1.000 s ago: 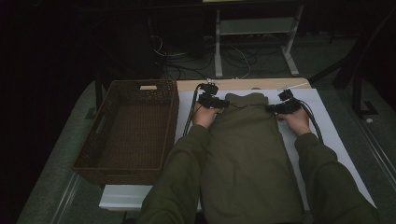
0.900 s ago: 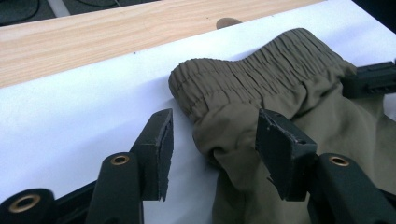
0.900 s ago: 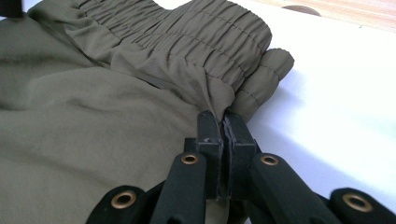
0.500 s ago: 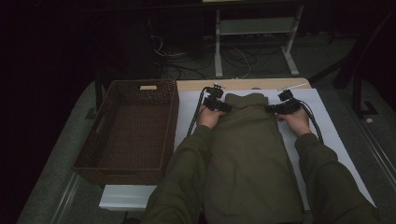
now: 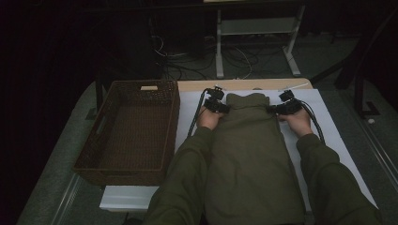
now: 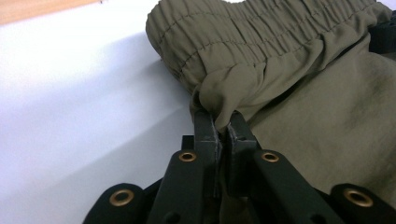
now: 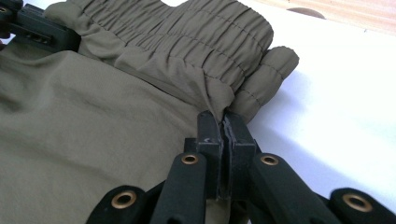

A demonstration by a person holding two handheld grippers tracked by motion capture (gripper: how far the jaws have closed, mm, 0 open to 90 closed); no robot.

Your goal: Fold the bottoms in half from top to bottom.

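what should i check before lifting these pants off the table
1. Left gripper shut on the olive pants: ok, its jaws have just been closing and now pinch a fold just below the elastic waistband.
2. Right gripper shut on the pants: ok, fabric pinched at the other end of the waistband.
3. Grips at matching height on both sides: ok, both sit at the far corners in the high view.
4. Depth of each pinch: cannot tell, little cloth shows between the jaws.
5. Pants flat on the white sheet: ok.
6. Wicker basket free to receive them: ok, nothing visible inside.
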